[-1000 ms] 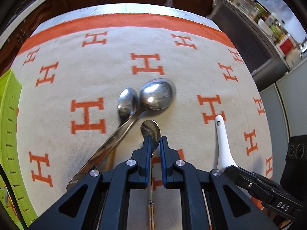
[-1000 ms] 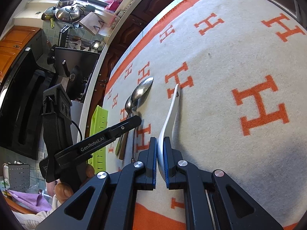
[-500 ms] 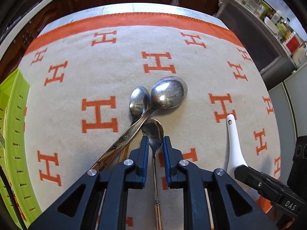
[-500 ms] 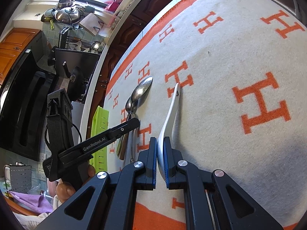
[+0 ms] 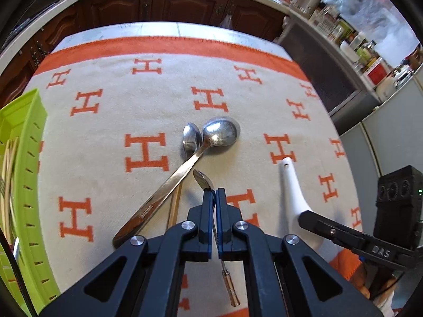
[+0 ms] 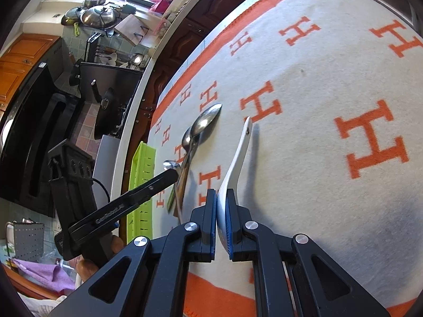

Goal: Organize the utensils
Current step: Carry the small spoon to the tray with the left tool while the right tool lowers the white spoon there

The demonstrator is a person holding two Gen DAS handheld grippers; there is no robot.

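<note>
Both tools are loaded right now, so the trick is to lift straight and slow, one at a time, and carry over to the green tray (image 5: 25, 142) at the left edge of the counter (image 5: 105, 174) without clipping the two big spoons.

Left tool (image 5: 214, 195) is clamped down tight on the small teaspoon (image 5: 203, 179), gripping it just behind the bowl. The bowl pokes out past the tips and the thin handle trails back under the tool. In the right wrist view it looks lifted off the cloth, tilted a bit.

Right tool (image 6: 222, 198) is pinched on the bowl end of the white ceramic spoon (image 6: 239, 153), handle pointing away over the blanket. Ceramic's slick, so I'd keep it level.

The large spoon (image 5: 220, 134) and medium spoon (image 5: 191, 139) lie crossed, touching, just ahead of the teaspoon.
</note>
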